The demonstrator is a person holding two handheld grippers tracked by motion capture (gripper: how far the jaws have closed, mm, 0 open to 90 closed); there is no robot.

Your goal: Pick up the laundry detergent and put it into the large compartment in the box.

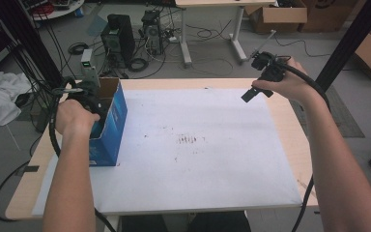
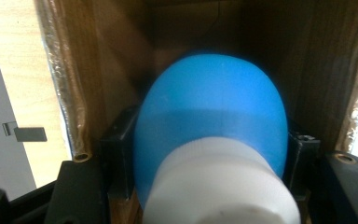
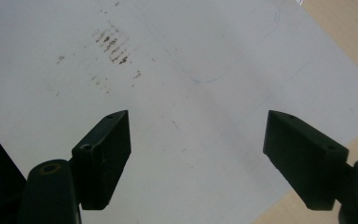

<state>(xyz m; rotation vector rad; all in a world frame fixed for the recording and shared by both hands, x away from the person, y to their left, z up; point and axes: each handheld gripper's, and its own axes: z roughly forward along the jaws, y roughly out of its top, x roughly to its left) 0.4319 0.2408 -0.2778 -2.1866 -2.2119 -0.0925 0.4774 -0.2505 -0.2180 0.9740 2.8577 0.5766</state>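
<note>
- The blue plastic bottle with a white cap [image 2: 209,116] is pinched in the left gripper [image 2: 209,158], down inside the open blue cardboard box [image 1: 110,123].
- From the high view, the box sits at the table [image 1: 285,125] left edge, with the bottle hidden.
- The right gripper [image 3: 198,158] is spread wide with nothing in it, over the white sheet [image 3: 205,70].

Two claws are in use: the left claw [image 1: 88,96] and the right claw [image 1: 257,89]. One blue box [image 1: 110,126] stands open on the worktop [image 1: 198,145], around the left claw. One blue bottle [image 2: 212,112] with one white cap [image 2: 219,186] sits between that claw's jaws. One white sheet [image 3: 205,70] lies below the right claw.
</note>
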